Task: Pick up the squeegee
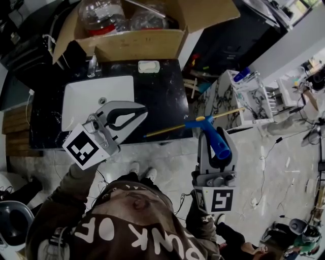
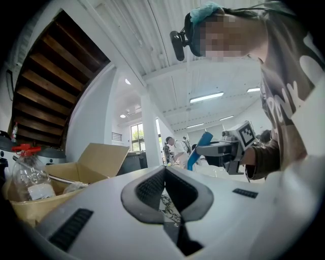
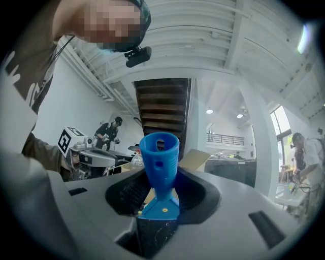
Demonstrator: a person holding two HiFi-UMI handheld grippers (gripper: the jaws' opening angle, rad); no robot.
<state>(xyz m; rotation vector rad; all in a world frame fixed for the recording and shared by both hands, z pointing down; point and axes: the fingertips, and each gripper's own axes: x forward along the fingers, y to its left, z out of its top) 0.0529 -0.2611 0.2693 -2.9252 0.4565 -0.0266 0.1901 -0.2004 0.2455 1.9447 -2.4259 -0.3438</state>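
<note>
Surface: black glossy countertop [image 1: 162,96] with a white rectangular sink [image 1: 81,99] set in and a metal faucet [image 1: 92,65] at its back edge. Open brown cardboard box [image 1: 137,43] sits behind the sink with clear plastic bottles [image 1: 101,15] inside, 1 with a red cap. Floor [image 1: 264,162] is pale and marble-look, with loose cables across it. White unit with dark veining [image 1: 223,99] stands just right of the counter.

Room: dark wooden staircase [image 3: 162,101] overhead, white ribbed ceiling with strip lights, tall windows. Other people in the background.

Writing: big white block letters on the person's dark top [image 1: 101,231]. "OF" is readable, the rest only partly. Each gripper carries a cube with black-and-white square markers [image 1: 85,150], no text.

Left gripper [image 1: 143,110]: grey and white plastic with ribbed dark pads. Jaws are closed tip to tip with nothing between them, held over the counter's front edge near the sink.

Right gripper [image 1: 217,144]: clamped on the squeegee [image 1: 210,133], held in the air beyond the counter's right front corner, above the floor. The handle is a blue plastic flared hollow tube with a slot at its end, and it runs back between the pads. The long thin yellow blade bar [image 1: 167,129] crosses at the far end, its left tip over the counter edge.
</note>
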